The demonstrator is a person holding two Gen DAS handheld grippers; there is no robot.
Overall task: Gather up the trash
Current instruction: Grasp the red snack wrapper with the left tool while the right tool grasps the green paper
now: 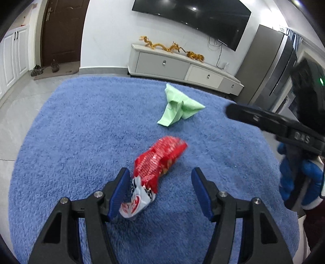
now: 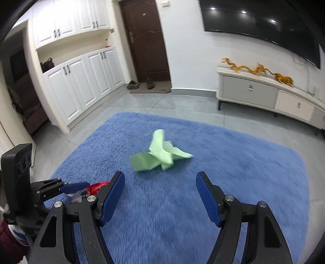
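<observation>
A crumpled red snack wrapper [image 1: 160, 160] with a white torn end lies on the blue rug [image 1: 81, 132]. My left gripper [image 1: 160, 178] is open around its near end, the left pad almost touching the white part. A crumpled green paper [image 1: 178, 105] lies farther back on the rug. In the right wrist view the green paper [image 2: 160, 155] lies just ahead of my right gripper [image 2: 160, 180], which is open and empty above the rug [image 2: 243, 172]. The red wrapper [image 2: 97, 185] peeks out at the lower left, beside the left gripper [image 2: 67, 187].
A white TV cabinet [image 1: 182, 67] with golden dragon figures stands against the far wall under a black TV [image 1: 193, 18]. A grey fridge [image 1: 272, 67] stands at the right. White cupboards [image 2: 81, 85], a brown door [image 2: 146, 38] and shoes [image 2: 140, 84] are at the left. Grey tile floor surrounds the rug.
</observation>
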